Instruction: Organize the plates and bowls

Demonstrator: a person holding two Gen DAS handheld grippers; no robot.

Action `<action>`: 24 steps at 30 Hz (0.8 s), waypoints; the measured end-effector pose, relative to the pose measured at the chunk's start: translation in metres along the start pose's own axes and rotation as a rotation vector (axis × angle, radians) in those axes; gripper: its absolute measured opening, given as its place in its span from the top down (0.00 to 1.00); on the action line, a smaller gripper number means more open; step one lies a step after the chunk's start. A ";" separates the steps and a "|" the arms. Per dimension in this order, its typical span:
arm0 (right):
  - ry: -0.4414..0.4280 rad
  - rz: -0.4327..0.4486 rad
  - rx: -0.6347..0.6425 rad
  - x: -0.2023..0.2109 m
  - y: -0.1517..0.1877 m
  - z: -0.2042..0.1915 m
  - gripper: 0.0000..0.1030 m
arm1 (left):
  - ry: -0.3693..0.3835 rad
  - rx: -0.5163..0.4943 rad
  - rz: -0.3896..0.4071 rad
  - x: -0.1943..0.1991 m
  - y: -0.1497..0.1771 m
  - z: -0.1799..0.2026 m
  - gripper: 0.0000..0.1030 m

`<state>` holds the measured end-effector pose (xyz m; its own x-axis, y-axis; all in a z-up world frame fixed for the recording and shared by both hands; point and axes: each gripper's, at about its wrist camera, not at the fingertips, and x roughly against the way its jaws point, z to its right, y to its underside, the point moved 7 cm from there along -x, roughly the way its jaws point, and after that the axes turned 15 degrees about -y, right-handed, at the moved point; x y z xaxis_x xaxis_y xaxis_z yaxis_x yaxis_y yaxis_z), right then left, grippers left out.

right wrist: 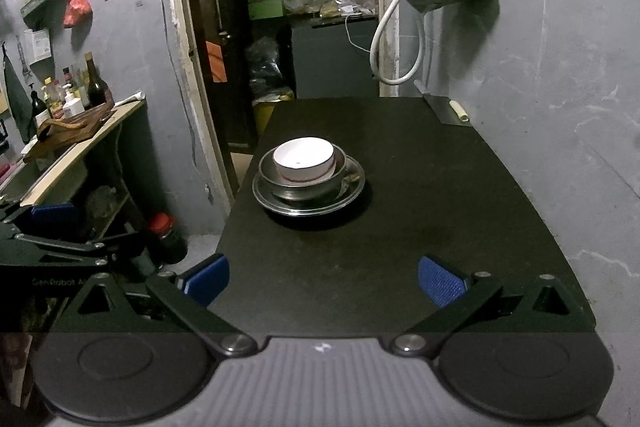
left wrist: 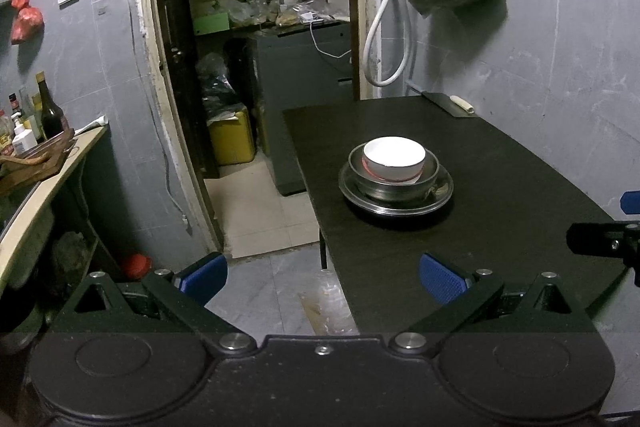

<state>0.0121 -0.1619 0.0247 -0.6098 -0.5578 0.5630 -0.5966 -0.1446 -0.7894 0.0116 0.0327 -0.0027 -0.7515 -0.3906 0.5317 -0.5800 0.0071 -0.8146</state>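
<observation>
One nested stack, white bowl in steel bowl on steel plate, sits on the worktop well ahead of my left tongs and right tongs, both spread apart and empty, so I judge it already tidied to save space.

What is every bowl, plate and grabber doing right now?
white bowl: upright, empty, nested in the metal bowl
metal bowl: upright, sitting on the metal plate
metal plate: flat on the black table
left gripper: open, holding nothing
right gripper: open, holding nothing
</observation>
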 end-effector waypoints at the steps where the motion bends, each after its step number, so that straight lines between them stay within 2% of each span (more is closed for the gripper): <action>1: 0.001 -0.001 0.000 0.000 0.000 0.000 0.00 | 0.001 -0.001 -0.001 0.000 0.000 0.000 0.01; 24: 0.009 -0.010 -0.011 0.002 0.003 0.008 0.00 | 0.012 -0.013 -0.006 -0.003 0.000 0.005 0.01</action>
<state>0.0129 -0.1697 0.0216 -0.6087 -0.5487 0.5730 -0.6081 -0.1412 -0.7812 0.0157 0.0290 -0.0051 -0.7513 -0.3801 0.5395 -0.5887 0.0163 -0.8082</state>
